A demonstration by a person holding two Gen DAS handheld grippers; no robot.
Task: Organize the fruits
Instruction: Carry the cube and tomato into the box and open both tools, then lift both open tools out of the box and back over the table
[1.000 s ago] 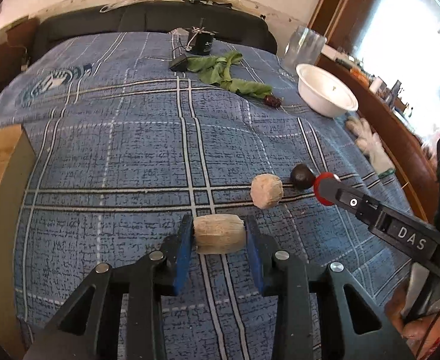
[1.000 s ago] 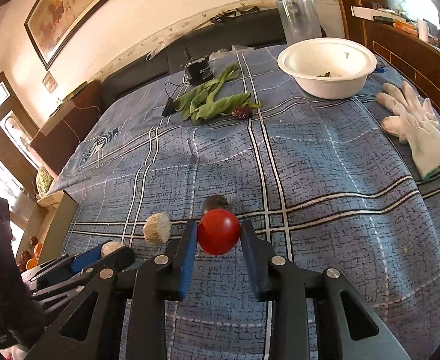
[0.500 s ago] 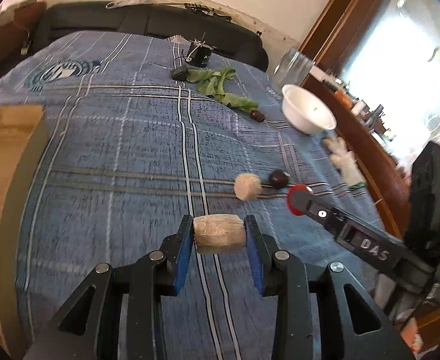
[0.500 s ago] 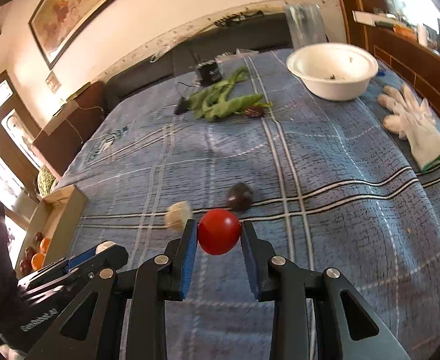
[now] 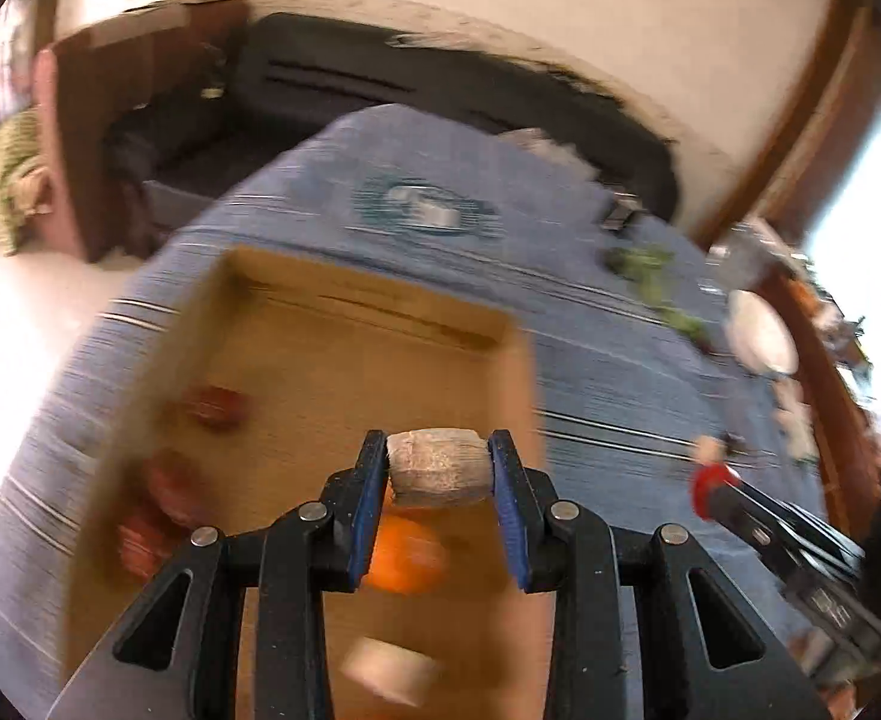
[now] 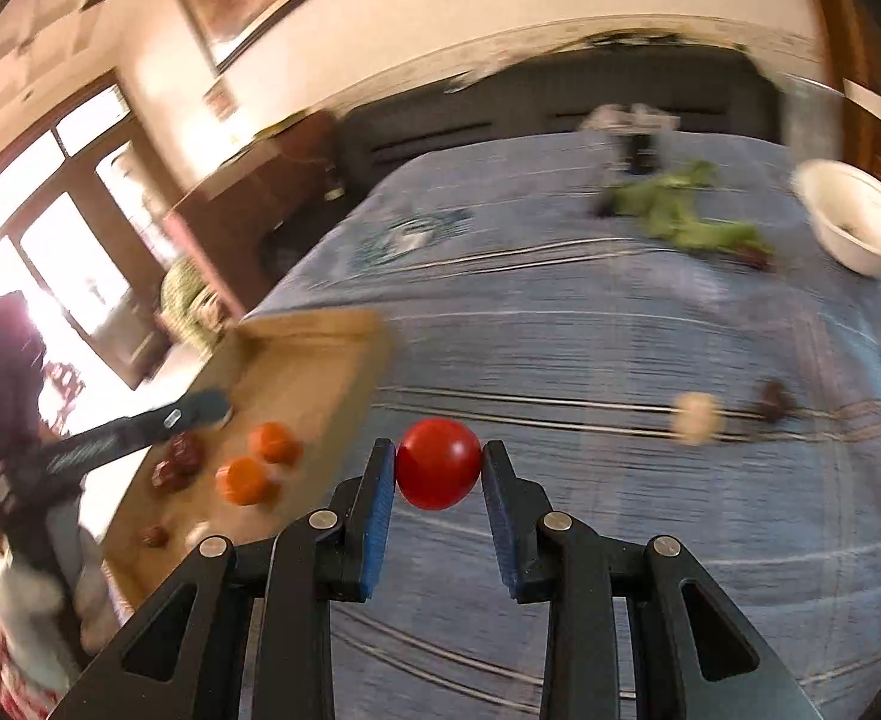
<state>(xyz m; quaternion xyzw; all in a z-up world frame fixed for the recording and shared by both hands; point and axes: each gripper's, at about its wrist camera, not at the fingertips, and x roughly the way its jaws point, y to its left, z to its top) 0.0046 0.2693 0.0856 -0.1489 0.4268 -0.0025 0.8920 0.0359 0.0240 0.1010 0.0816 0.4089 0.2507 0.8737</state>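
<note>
My left gripper is shut on a pale beige fruit, held above the open cardboard box. Inside the box lie an orange fruit, dark red fruits and a pale one, all blurred. My right gripper is shut on a red tomato over the blue checked cloth, just right of the box. In the right wrist view the left gripper reaches over the box and its orange fruits. A beige fruit and a dark fruit remain on the cloth.
Green leaves and a white bowl sit toward the far right of the cloth. A dark sofa back runs behind the bed. A wooden cabinet and bright windows stand to the left of the box.
Both grippers swung left and rose a little, each keeping its fruit. The left one now hangs over the box; the right one has come beside it. The views are motion-blurred.
</note>
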